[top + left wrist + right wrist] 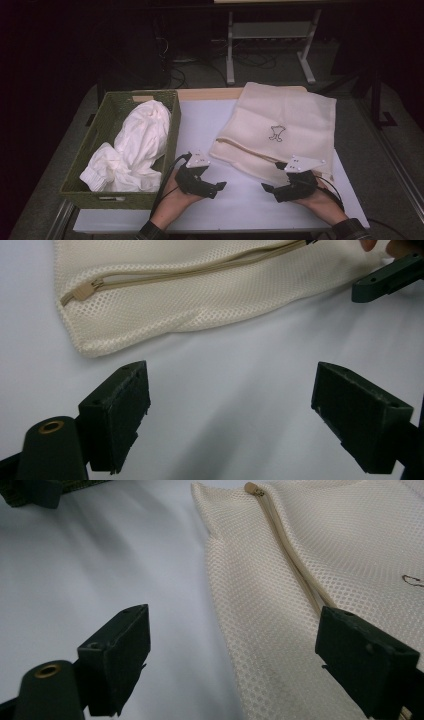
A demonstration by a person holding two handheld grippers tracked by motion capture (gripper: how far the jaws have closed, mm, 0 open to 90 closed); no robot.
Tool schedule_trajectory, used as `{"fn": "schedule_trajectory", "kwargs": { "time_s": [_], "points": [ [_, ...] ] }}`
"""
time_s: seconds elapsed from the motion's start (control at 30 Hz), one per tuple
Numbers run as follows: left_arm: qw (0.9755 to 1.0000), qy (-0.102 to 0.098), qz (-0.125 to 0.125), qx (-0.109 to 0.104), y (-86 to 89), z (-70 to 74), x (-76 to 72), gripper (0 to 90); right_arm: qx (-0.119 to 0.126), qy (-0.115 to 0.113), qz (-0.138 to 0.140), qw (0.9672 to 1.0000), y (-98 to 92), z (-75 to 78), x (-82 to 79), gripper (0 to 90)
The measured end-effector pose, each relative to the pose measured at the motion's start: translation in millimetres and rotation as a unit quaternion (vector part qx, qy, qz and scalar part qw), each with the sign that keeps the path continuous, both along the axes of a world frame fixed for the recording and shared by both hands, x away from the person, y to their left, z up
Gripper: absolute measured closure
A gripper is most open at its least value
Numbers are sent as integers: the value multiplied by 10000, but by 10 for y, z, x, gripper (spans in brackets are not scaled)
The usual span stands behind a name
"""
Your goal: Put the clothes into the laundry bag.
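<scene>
While both grippers hover low over the white bench (240, 200), the green woven basket (100, 130) at its left edge holds a bundle of white clothing (135, 145) that rises above the rim. A cream mesh laundry bag (280, 130) lies flat on the right half of the bench, its zipper (175, 274) shut with the pull (82, 290) at one end and a small dark emblem (276, 132) on top. Jaws spread and empty, the left gripper (212, 187) sits just short of the bag's corner. Also spread, the right gripper (272, 190) has one jaw over the bag's mesh, the other over bare bench. Beyond the bench, grey floor, cables and white table legs (230, 50) stand in a dim room.
</scene>
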State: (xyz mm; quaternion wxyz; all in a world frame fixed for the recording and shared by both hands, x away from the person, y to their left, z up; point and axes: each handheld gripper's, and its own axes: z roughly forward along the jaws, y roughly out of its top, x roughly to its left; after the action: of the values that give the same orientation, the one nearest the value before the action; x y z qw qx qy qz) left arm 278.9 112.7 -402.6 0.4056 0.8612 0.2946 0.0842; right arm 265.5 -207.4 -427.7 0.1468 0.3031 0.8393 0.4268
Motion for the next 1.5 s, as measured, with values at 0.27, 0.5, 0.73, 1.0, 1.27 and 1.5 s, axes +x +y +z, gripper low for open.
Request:
{"fn": "schedule_trajectory", "kwargs": {
  "time_s": [0.27,0.5,0.73,1.0,1.27,1.5],
  "points": [
    [10000,7,-45,-72,-20,93,74,151,-66,-27,5,10000,-11,-12,0,139],
    [9999,-92,-62,6,-101,199,214,151,-92,-50,6,9999,-13,-15,4,139],
    [9998,-88,18,171,-193,326,381,151,-113,-48,24,9999,-21,-17,5,138],
    [9993,-84,91,341,-205,423,522,151,-102,-96,47,9999,-25,-14,1,136],
    [9985,-57,159,512,-115,543,661,151,-72,-88,34,9999,-29,-12,1,135],
    [9985,-104,150,520,-28,629,766,151,-86,-106,19,9999,-30,-14,2,134]
  ]
}}
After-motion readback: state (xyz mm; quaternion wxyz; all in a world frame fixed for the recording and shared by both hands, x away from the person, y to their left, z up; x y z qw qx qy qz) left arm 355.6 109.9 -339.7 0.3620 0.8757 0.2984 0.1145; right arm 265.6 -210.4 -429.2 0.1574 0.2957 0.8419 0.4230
